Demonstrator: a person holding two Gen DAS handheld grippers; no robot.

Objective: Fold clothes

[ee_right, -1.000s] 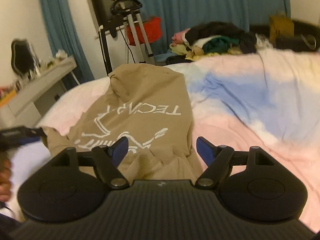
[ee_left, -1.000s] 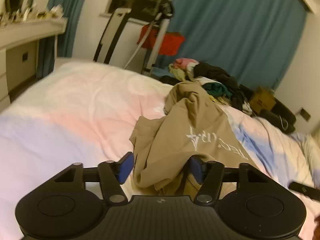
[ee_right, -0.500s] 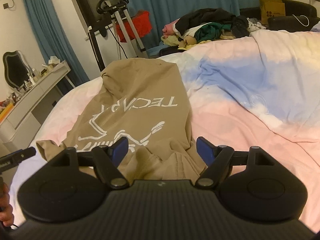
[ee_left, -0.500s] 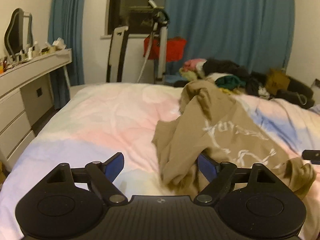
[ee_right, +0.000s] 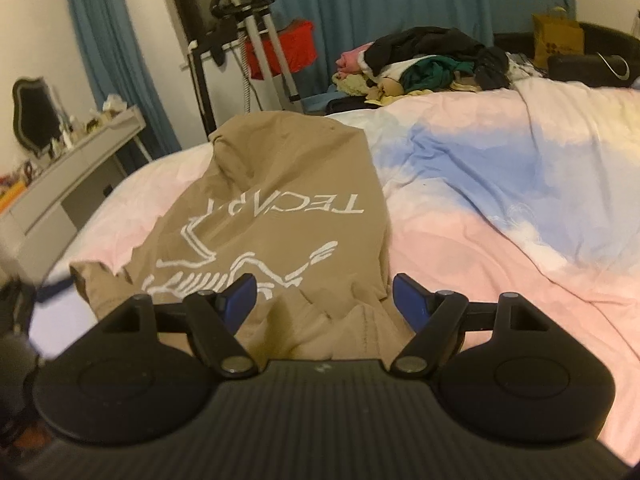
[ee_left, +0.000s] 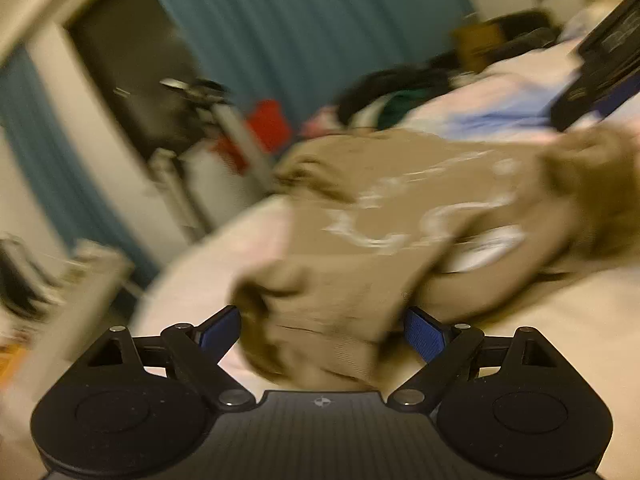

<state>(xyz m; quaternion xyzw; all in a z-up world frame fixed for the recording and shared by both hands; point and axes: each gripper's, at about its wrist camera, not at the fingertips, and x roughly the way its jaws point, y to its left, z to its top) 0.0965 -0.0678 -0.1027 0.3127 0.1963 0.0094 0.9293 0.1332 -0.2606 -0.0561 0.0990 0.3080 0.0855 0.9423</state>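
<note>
Left-wrist view blurred; shirt (ee_left: 384,216) smeared

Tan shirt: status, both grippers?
Left gripper: jaws wide, just been opening, bunched cloth between them, unclamped. Right gripper: jaws open over the hem. Tan shirt crumpled on the bed, unfolded. Nothing in the way.

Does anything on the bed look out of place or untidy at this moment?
Yes. The tan printed sweatshirt lies crumpled and askew on the pastel bedcover, its near edge bunched in folds, not flat. A loose pile of mixed clothes also sits heaped at the far edge.
</note>
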